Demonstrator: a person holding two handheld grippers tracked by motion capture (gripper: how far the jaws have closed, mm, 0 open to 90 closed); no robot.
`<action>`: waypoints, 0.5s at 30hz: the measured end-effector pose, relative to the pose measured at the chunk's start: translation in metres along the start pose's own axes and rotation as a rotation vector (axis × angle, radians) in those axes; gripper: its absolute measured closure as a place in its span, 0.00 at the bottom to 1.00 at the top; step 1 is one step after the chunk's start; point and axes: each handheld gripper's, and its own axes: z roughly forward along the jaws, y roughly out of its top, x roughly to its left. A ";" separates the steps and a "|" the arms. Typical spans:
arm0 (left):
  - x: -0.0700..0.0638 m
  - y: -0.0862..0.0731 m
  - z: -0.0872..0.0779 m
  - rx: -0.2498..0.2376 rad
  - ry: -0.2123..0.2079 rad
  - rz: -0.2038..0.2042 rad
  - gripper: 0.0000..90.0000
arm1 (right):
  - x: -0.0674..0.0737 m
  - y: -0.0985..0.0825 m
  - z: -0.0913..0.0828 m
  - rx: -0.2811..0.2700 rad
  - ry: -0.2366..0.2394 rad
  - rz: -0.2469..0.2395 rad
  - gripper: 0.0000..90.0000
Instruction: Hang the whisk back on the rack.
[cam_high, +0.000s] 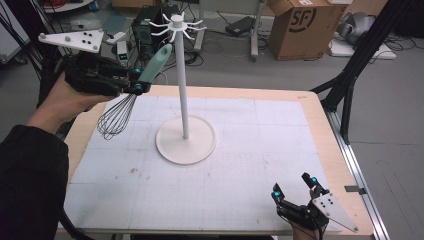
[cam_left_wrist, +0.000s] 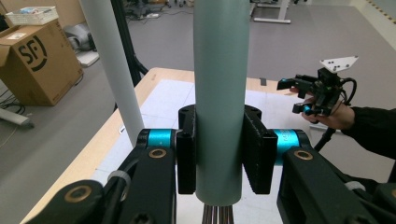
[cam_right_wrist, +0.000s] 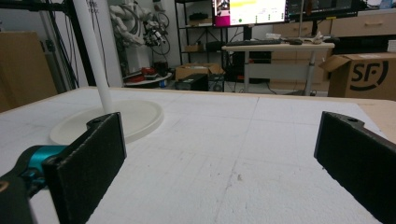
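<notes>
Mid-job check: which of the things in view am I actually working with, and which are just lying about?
In the job:
- whisk, green handle clamped in the left gripper
- white hook stand on the table mat, hooks at its top

Lying about:
- right gripper, open, resting idle at the near table edge
- SF cardboard box on the floor
- cables and electronics behind the table

Only real obstacle was the white stand (cam_high: 185, 135) mid-surface (cam_high: 260, 150), its pole right beside the held whisk (cam_high: 131, 97); plenty of open room everywhere else.
</notes>
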 end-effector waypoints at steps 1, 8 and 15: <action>0.001 0.000 0.001 -0.006 0.006 -0.004 0.77 | 0.000 0.000 0.000 0.000 -0.001 -0.002 0.01; 0.003 0.000 0.007 -0.051 0.032 0.003 0.77 | 0.001 0.000 -0.001 0.000 0.002 0.002 0.01; 0.003 -0.001 0.013 -0.061 0.050 0.002 0.77 | 0.001 0.001 -0.001 -0.003 0.006 0.006 0.01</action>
